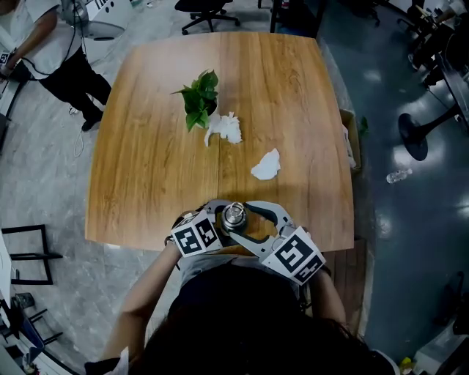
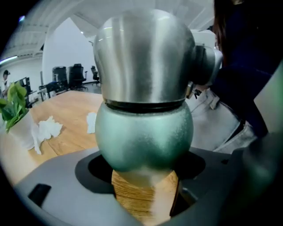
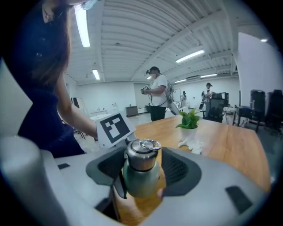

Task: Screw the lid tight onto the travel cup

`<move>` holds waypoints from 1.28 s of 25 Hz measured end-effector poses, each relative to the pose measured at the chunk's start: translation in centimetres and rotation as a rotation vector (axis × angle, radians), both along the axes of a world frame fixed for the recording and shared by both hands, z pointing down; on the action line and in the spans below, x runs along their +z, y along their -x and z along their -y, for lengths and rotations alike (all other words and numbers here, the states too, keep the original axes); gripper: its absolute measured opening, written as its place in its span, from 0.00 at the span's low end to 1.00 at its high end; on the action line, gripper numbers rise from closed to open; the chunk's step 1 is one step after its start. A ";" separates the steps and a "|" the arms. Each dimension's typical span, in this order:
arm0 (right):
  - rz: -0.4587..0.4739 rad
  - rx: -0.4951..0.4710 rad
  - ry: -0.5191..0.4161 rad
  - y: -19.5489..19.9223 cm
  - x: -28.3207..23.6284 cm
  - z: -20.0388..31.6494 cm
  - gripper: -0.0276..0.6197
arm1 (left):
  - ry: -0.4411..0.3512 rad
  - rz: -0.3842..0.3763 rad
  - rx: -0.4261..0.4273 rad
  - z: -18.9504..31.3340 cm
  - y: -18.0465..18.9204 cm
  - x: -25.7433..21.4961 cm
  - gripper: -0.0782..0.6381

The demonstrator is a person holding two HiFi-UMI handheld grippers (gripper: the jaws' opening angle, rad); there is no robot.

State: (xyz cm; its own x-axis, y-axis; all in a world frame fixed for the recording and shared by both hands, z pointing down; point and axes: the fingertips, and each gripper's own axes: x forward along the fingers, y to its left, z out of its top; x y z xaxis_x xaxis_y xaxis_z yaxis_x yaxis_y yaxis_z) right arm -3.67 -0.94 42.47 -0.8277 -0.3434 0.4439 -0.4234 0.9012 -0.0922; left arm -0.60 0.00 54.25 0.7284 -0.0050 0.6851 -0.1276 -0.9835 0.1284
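Note:
The travel cup (image 1: 234, 217) stands at the near edge of the wooden table (image 1: 161, 168), right in front of me. It has a green body (image 2: 143, 132) and a steel lid (image 2: 143, 57) with a ring on top (image 3: 148, 145). My left gripper (image 1: 226, 227) is shut on the cup's lower part, and the body bulges over its jaws (image 2: 143, 185). My right gripper (image 1: 242, 220) reaches in from the right. Its jaws stand open on either side of the cup (image 3: 141, 176), with small gaps beside the lid.
A small potted plant (image 1: 199, 99) and a crumpled tissue (image 1: 226, 128) sit mid-table, with a second tissue (image 1: 266, 165) nearer me. A person (image 1: 44, 44) stands past the far left corner. An office chair (image 1: 205, 11) is behind the table. A bottle (image 1: 399, 176) lies on the floor at right.

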 end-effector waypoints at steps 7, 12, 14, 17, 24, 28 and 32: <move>0.032 -0.039 0.036 1.0 0.2 -0.6 0.43 | 0.059 -0.026 0.109 -2.3 -1.1 0.0 0.66; 0.003 0.105 -0.044 0.5 -0.1 1.0 0.43 | 0.014 0.007 -0.037 0.3 -0.7 -0.2 0.66; 0.009 0.169 -0.071 0.4 -0.2 1.6 0.43 | 0.013 -0.009 -0.114 1.2 -0.8 -0.3 0.66; 0.066 0.076 -0.016 0.5 -0.8 0.5 0.43 | 0.026 -0.038 -0.091 0.5 -1.1 -0.7 0.66; 0.075 -0.103 0.092 0.2 0.2 -1.3 0.44 | 0.036 0.016 0.182 -2.8 -0.5 -0.2 0.66; 0.068 -0.102 0.076 0.8 0.7 -1.1 0.44 | 0.054 0.013 0.176 -2.9 -0.9 0.1 0.66; 0.018 0.093 0.003 0.4 1.0 1.1 0.44 | 0.020 0.041 -0.012 -0.1 -0.6 0.6 0.66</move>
